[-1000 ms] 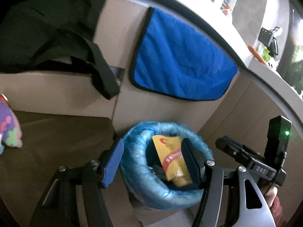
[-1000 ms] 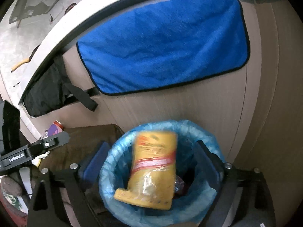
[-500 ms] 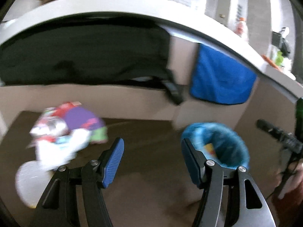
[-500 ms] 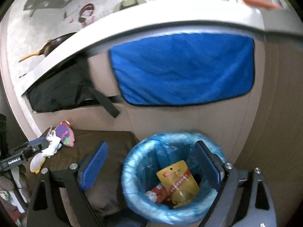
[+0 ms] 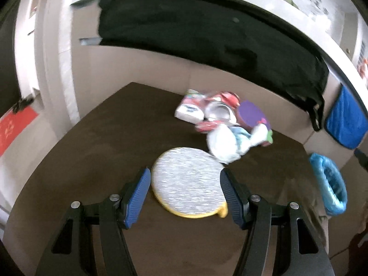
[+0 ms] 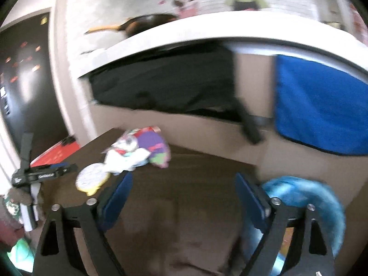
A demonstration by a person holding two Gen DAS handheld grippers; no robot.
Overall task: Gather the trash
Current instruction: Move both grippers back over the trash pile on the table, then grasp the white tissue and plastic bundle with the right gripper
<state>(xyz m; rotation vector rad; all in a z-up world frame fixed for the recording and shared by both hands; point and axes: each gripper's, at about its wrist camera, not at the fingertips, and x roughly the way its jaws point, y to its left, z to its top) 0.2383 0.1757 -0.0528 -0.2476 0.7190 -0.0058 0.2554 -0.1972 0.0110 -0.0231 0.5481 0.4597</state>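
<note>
On the brown table (image 5: 103, 142) lies a round silver disc with a yellow rim (image 5: 187, 181). My left gripper (image 5: 185, 172) hovers over it, open, its blue pads on either side of the disc and not pressing on it. Behind the disc sits a heap of crumpled wrappers (image 5: 225, 124), white, red and purple. The same heap (image 6: 138, 151) and disc (image 6: 92, 179) show at the left of the blurred right wrist view. My right gripper (image 6: 184, 179) is open over bare tabletop, its jaws closing with nothing between them. The blue-lined bin (image 6: 310, 197) stands beside its right finger.
A black cloth (image 5: 207, 34) and a blue towel (image 6: 322, 110) hang from the white counter edge behind the table. The bin (image 5: 329, 181) stands past the table's right edge. The left tool's black housing (image 6: 43, 174) shows at the table's left side.
Both views swung left, from the bin to the table with the trash heap. The yellow packet that hung between the right fingers landed in the bin. The right jaws narrowed a little.
</note>
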